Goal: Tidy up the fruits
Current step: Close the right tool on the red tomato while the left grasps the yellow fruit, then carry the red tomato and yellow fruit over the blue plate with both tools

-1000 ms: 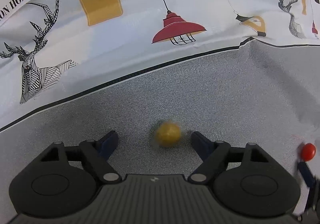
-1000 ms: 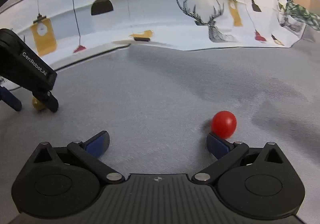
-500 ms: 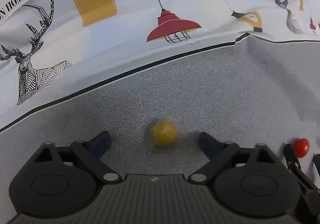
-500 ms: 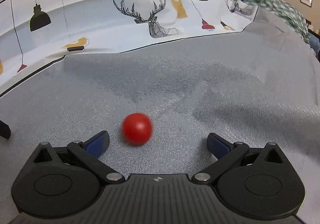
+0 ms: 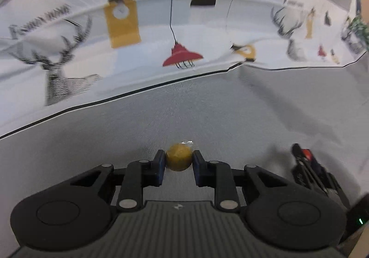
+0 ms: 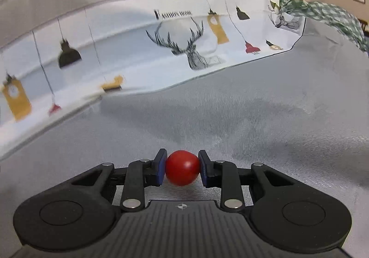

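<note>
A small yellow fruit [image 5: 178,159] sits between the blue pads of my left gripper [image 5: 178,162]. The jaws are closing, and both pads press on the fruit above the grey cloth. In the right wrist view a round red fruit [image 6: 182,167] is held the same way by my right gripper [image 6: 182,165], its jaws closing and the pads tight on either side. From the left wrist view, the right gripper [image 5: 305,161] shows blurred at the right, with the red fruit [image 5: 306,153] at its tip.
Grey woven fabric [image 6: 253,108] covers the work surface. A white cloth printed with deer and lamps [image 5: 138,62] rises along the back. A green checked cloth [image 6: 322,11] lies at the far right, with a wall and framed pictures behind it.
Both grippers went from wide open to shut on their fruits. The left one rose with the yellow fruit. The right one swung over the red fruit and clamped it.
</note>
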`<state>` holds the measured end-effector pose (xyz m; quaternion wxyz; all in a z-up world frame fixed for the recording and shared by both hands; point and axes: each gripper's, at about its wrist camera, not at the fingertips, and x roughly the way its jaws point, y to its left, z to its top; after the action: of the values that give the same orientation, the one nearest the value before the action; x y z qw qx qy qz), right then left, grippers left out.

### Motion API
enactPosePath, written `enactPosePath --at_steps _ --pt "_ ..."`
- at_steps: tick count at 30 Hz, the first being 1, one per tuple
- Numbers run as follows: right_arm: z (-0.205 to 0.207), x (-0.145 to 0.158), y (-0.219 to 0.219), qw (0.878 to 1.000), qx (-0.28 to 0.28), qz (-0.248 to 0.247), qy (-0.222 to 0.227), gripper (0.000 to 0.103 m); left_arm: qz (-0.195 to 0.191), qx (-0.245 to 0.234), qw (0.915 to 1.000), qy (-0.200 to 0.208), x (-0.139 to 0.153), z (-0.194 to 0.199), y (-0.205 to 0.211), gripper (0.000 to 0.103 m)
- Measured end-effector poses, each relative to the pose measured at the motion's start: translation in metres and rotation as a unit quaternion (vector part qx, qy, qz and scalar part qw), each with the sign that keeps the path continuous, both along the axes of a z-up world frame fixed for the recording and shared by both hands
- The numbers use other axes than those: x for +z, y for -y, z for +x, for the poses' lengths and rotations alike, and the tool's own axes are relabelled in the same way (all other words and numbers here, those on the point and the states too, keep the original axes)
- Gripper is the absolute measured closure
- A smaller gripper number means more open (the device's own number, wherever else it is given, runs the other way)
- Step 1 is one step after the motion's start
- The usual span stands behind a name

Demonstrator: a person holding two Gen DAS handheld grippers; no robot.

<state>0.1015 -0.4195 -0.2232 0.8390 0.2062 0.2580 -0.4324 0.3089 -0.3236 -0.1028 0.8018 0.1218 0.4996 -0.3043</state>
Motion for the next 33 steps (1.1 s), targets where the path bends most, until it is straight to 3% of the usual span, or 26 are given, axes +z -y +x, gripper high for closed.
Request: enactPosePath --at_steps 6,10,16,21,26,33 --pt "-0.032 0.045 -0.030 0.995 0.036 0.082 0.043 0.072 -0.020 0.012 0.9992 0.033 0.069 -0.069 -0.070 0.075" --pt "-0.069 0.087 -0.079 0.986 0.107 0.116 0.053 0.072 -0.029 0.040 0.9987 0.012 0.097 -0.120 -0.124 0.075" --pt "-0.130 0.145 -0.175 0.958 0.247 0.143 0.036 0.072 -0.026 0.075 0.9968 -0.011 0.121 -0.202 -0.214 0.075" --pt "-0.158 0.180 -0.232 0.932 0.319 0.168 0.029 0.072 -0.026 0.121 0.9918 -0.032 0.127 -0.253 -0.290 0.075" --pt "-0.170 0.211 -0.276 0.917 0.366 0.158 0.025 0.072 -0.036 0.159 0.9863 -0.030 0.130 -0.285 -0.348 0.075" --pt "-0.177 0.245 -0.310 0.912 0.398 0.097 0.016 0.072 -0.043 0.193 0.9802 0.011 0.142 -0.301 -0.387 0.075"
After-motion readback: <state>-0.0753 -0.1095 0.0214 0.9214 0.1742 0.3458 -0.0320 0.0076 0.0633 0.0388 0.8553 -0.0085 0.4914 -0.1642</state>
